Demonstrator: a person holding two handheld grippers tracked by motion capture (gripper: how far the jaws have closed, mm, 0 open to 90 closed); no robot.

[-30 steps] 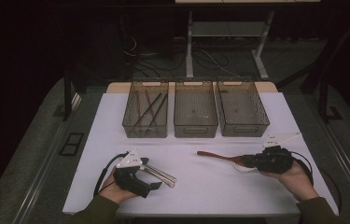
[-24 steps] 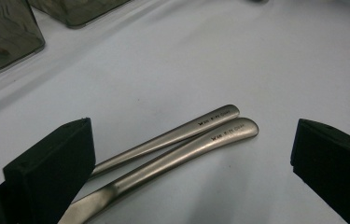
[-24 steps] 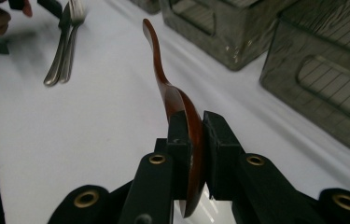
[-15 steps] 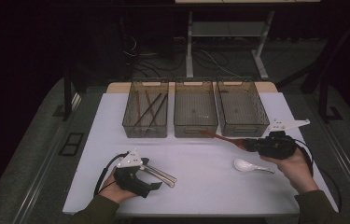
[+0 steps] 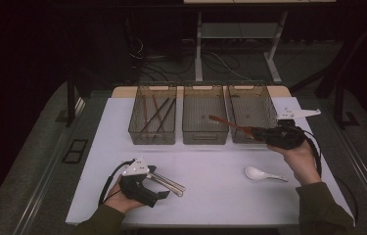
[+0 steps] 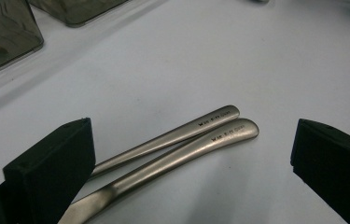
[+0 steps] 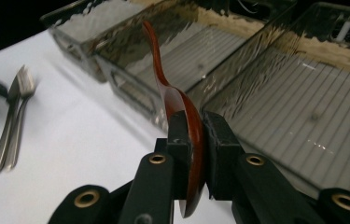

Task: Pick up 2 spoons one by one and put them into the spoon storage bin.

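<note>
Risk: the spoon [image 7: 182, 109] is pinched by its bowl edge only, handle pointing well ahead of the jaws; it could pivot or slip and catch a tray [image 5: 251, 115] rim. The right gripper [image 5: 264, 134] is nearly closed, clamped on the spoon above the trays. The left gripper [image 6: 189, 154] stands wide open, two forks [image 6: 177, 144] lying untouched between its jaws.

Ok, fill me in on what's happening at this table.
A person is sorting cutlery into three clear bins. The right gripper is shut on the bowl of a brown wooden spoon, held up in front of the middle bin and right bin. The left gripper sits open around two metal forks on the table. A white spoon lies nearby.
</note>
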